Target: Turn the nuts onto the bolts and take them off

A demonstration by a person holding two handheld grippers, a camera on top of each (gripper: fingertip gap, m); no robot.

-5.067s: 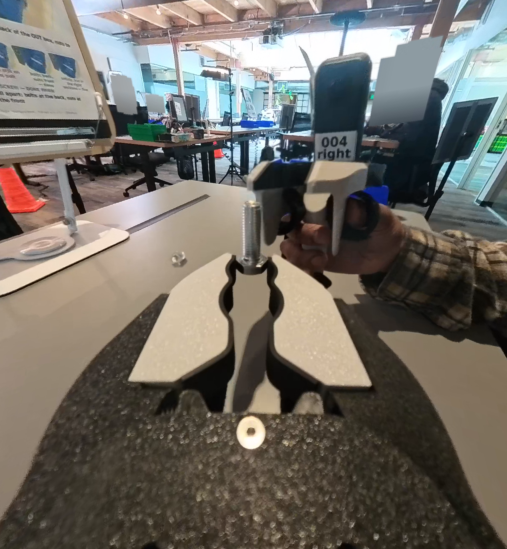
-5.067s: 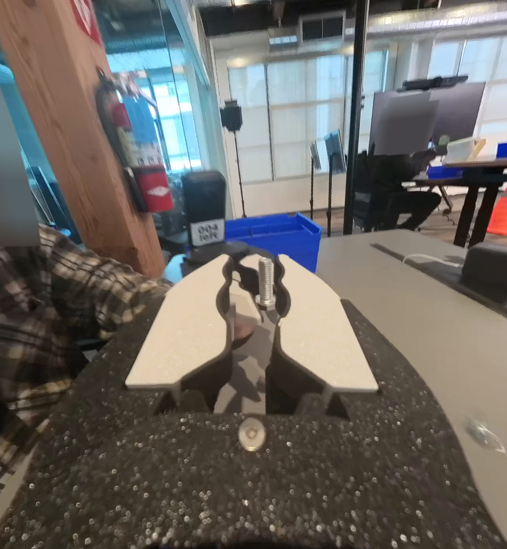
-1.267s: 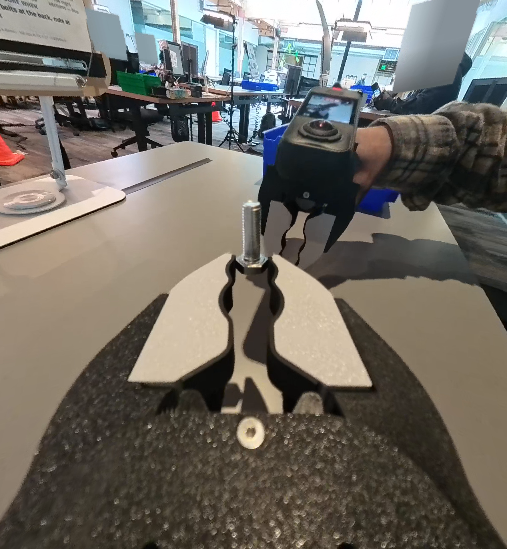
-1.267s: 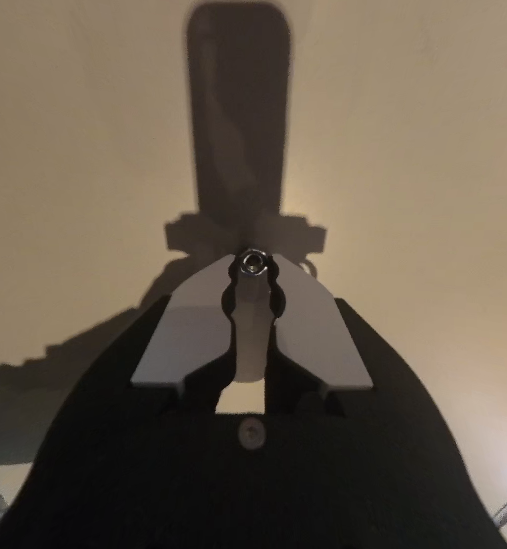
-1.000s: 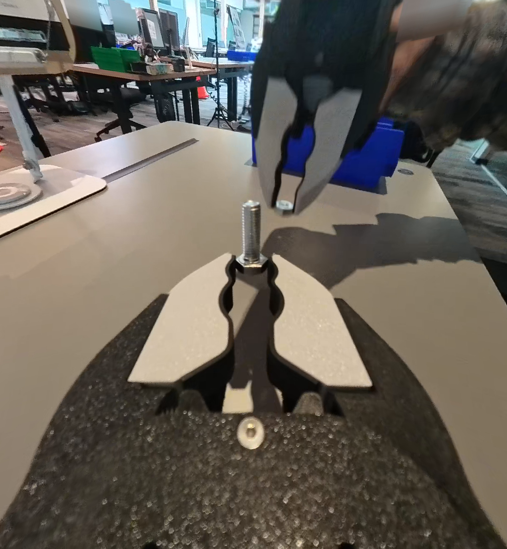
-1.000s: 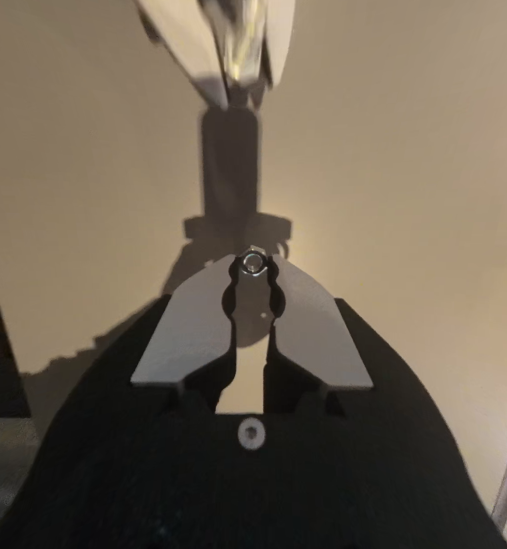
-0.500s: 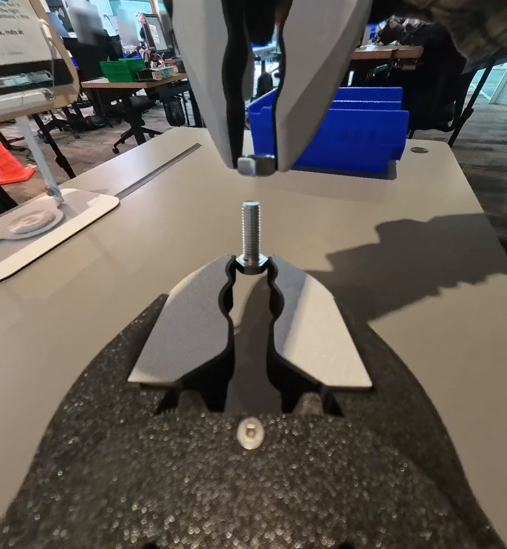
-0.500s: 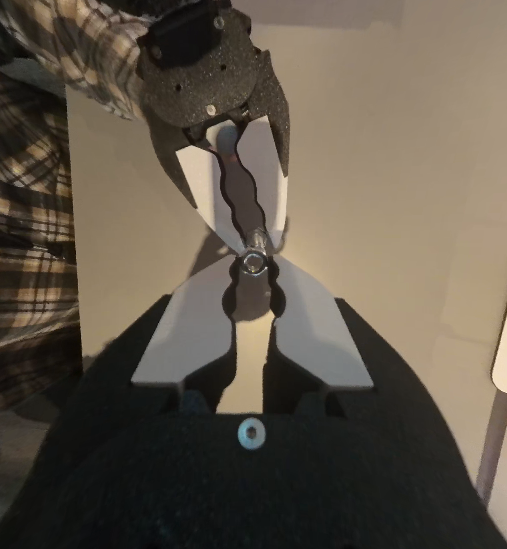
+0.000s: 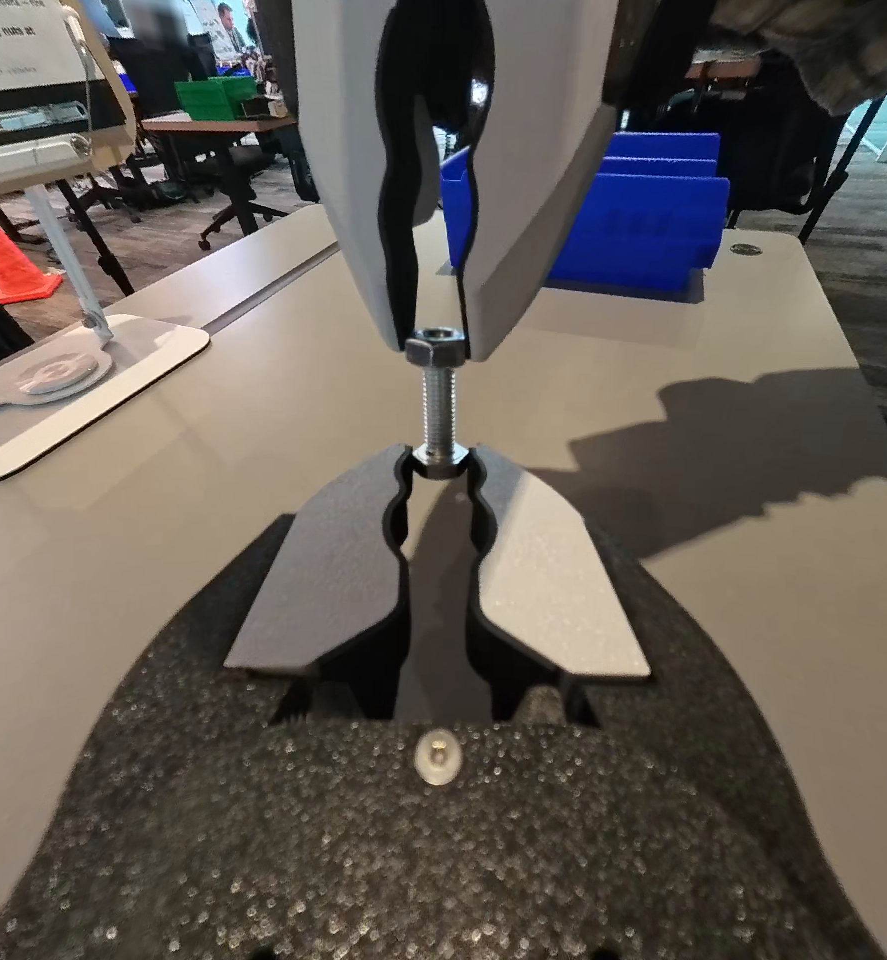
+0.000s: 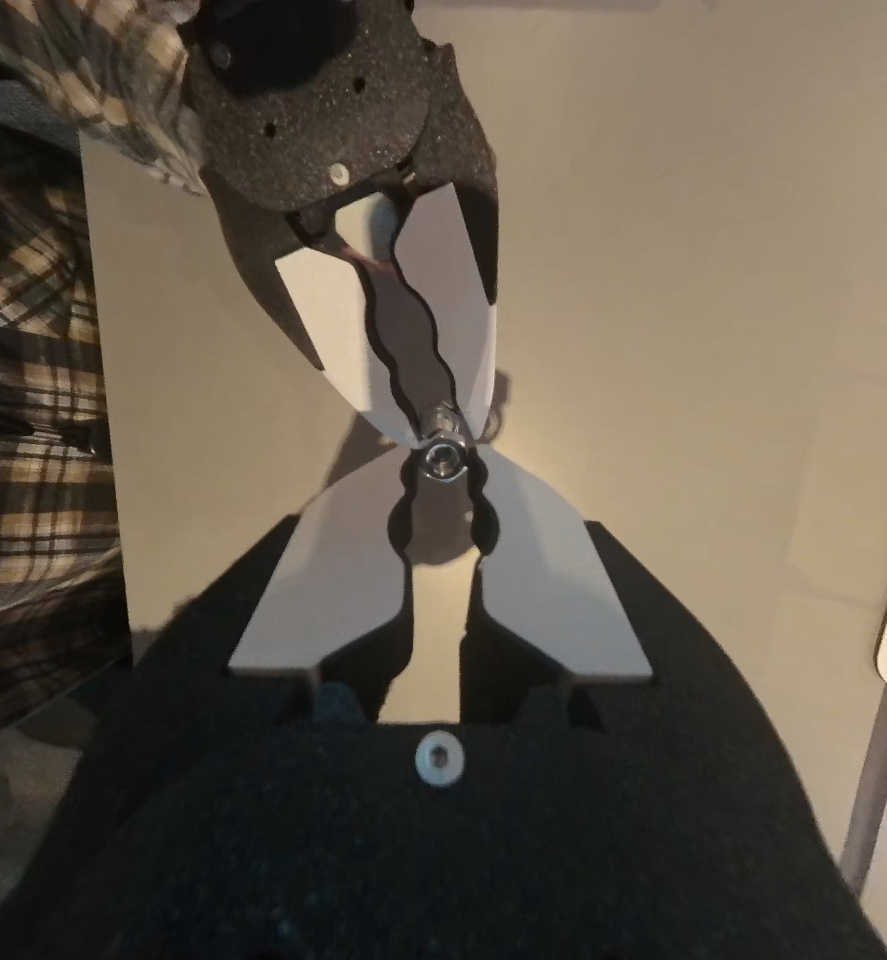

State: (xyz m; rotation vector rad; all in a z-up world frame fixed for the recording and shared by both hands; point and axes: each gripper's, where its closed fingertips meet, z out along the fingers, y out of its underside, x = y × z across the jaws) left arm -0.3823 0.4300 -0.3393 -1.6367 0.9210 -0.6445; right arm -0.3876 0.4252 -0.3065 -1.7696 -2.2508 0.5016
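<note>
In the left wrist view my left gripper [image 9: 439, 465] is shut on the hex head of a silver bolt [image 9: 439, 410] and holds it upright above the grey table [image 9: 691, 415]. My right gripper [image 9: 436, 344] comes straight down from above, shut on a silver nut [image 9: 436, 354]. The nut sits on the top end of the bolt's thread. In the right wrist view my right gripper [image 10: 440, 463] looks down through the nut [image 10: 440, 461]. There the left gripper [image 10: 444, 432] and the bolt [image 10: 436, 418] lie just beyond it.
Blue plastic bins [image 9: 639, 218] stand at the table's far edge. A white stand base [image 9: 67, 374] with a sign board sits at the left. A plaid sleeve [image 10: 31, 363] is behind the left gripper. An orange cone [image 9: 10, 265] stands on the floor. Left and right tips are no more than a few centimetres apart.
My right gripper lifted the nut off the table, swung over the bolt and came down. The nut now rests on the bolt's tip. The left gripper still holds the bolt upright.
</note>
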